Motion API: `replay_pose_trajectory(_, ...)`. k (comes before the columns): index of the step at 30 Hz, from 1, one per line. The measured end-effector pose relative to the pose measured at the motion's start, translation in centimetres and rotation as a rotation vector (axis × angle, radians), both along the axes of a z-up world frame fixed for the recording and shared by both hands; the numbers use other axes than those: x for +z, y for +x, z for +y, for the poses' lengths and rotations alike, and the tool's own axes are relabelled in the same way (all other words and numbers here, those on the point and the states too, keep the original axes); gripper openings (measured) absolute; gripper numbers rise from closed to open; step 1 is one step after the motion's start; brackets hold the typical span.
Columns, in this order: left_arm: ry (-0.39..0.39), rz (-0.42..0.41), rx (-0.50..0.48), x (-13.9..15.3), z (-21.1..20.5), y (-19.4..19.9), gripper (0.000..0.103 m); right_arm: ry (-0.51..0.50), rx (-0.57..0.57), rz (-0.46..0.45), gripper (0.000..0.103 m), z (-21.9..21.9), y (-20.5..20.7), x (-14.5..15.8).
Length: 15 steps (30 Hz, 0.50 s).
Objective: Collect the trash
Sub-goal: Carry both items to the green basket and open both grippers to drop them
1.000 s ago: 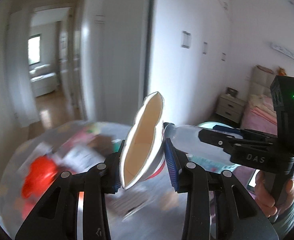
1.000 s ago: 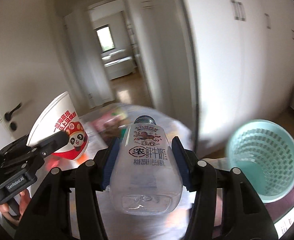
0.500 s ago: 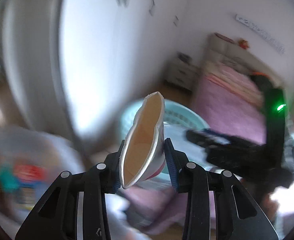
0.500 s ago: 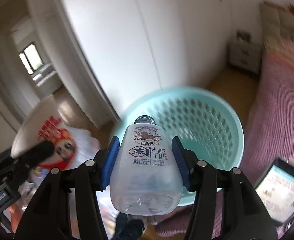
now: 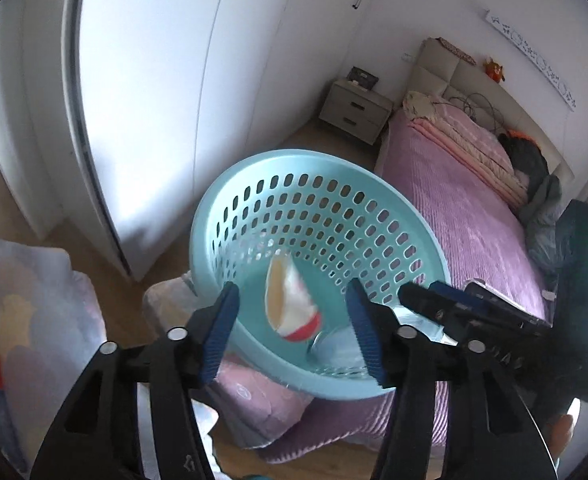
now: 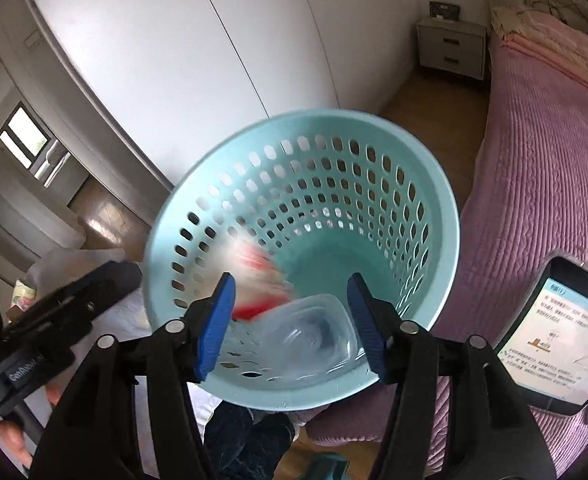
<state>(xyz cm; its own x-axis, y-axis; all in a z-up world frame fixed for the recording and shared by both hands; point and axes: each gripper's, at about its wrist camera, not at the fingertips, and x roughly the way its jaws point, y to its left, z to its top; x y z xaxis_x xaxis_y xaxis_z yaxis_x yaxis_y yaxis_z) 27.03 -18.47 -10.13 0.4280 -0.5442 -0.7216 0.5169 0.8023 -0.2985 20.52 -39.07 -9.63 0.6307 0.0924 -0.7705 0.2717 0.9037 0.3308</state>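
Trash first: the cup [image 5: 289,300] and the bottle [image 6: 314,332] are both inside the basket [image 5: 229,216], cup blurred as if mid-fall, bottle low against the near wall. We go left to right. Far left in the left view sits a pale table [image 5: 21,280] with a red scrap at its edge, too blurred to name. Next, our left gripper [image 5: 291,334] hovers over the basket rim, fingers spread wide, nothing between them. Right of it the basket, tilted mouth toward us, resting against the pink bed [image 5: 466,208]. Our right gripper [image 6: 291,324] is over the same opening, fingers also wide and empty. Far right in the right view a phone [image 6: 554,332] lies on the bed, screen lit.

Handling, as we judge it: cup is thin paper, very light, crushes flat under a pinch, so take it across the rim or the squashed wall. Bottle looks empty, clear plastic, light, smooth and likely slippery; grip across the flat sides mid-body, not the neck. Neither is fragile. Basket is stiff perforated plastic, light enough to tip if we knock the rim. Both items look delivered; any leftover trash would be back at the table.
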Motion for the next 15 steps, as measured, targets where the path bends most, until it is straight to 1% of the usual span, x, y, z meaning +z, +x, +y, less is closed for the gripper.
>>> replay_pose_trajectory(2,-0.029,0.013,-0.012,0.5,0.6,-0.6,0.061,-0.018,-0.005,-0.014,0.056,0.2,-0.1,0.9)
replay_pose_trajectory(4,-0.116,0.049,-0.049,1.2,1.6,-1.7,0.061,-0.032,0.004,-0.032,0.056,0.7,-0.4,1.7)
replay_pose_trajectory(5,-0.133,0.047,-0.051,1.5,2.1,-2.2,0.061,-0.033,0.017,-0.047,0.056,1.2,-0.7,2.2)
replay_pose_trajectory(9,-0.135,-0.011,-0.029,3.4,4.2,-5.1,0.061,-0.061,0.073,-0.109,0.056,4.0,-2.1,4.7)
replay_pose_trajectory(10,-0.138,-0.03,-0.02,4.0,4.9,-6.0,0.062,-0.075,0.094,-0.13,0.056,5.1,-2.5,5.4)
replay_pose_trajectory(11,-0.139,-0.051,-0.006,4.5,5.7,-6.9,0.066,-0.079,0.109,-0.14,0.056,5.8,-2.7,5.8)
replay_pose_trajectory(13,-0.127,-0.099,0.03,5.5,7.3,-8.6,0.068,-0.08,0.15,-0.165,0.056,7.4,-3.2,6.4)
replay_pose_trajectory(15,-0.098,-0.151,0.068,6.2,9.0,-10.6,0.068,-0.087,0.187,-0.19,0.056,9.2,-3.8,7.3)
